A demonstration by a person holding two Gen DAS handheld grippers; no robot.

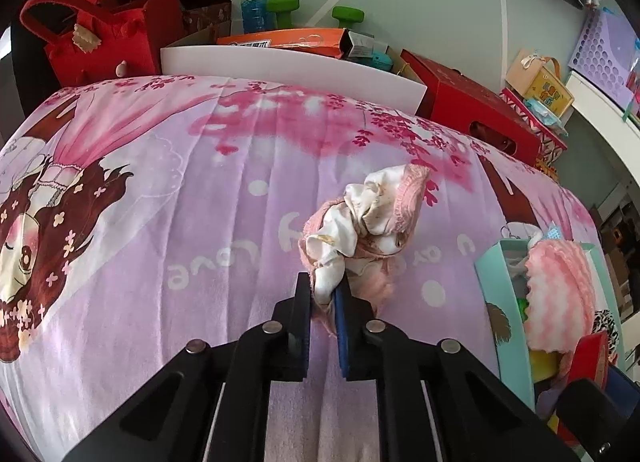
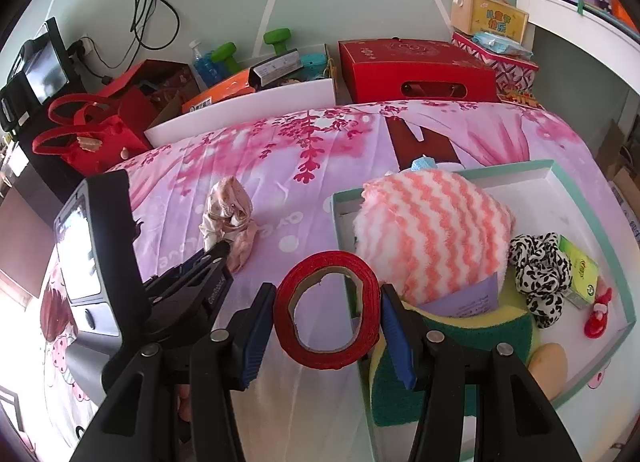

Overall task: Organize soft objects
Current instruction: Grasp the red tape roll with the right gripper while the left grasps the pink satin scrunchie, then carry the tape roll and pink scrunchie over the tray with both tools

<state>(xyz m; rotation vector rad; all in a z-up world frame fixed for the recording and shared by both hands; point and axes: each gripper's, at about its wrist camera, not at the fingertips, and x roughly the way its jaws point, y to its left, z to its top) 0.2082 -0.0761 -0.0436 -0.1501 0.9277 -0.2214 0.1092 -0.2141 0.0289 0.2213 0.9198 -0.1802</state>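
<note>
- Currently, the crumpled pink-and-white cloth (image 1: pixel 362 229) on the bed (image 1: pixel 200 189) is pinched at its near edge by the left gripper (image 1: pixel 325 290).
- A red tape roll (image 2: pixel 327 312) is clasped by the right gripper (image 2: pixel 327 318) beside the teal box (image 2: pixel 592 181).
- Ideally, the cloth should be lifted gently (the pinch looks shallow) and carried boxward.

A wide stretch of the pink bedspread (image 1: pixel 168 189) is being left free left of the crumpled cloth (image 1: pixel 372 221). The far edge is being walled off by a white board (image 1: pixel 288 65), a red bag (image 1: pixel 100 33) and a red box (image 2: pixel 416 69). The right side is being taken up by the teal tray (image 2: pixel 592 181), crowded by a striped plush (image 2: pixel 432 229).
</note>
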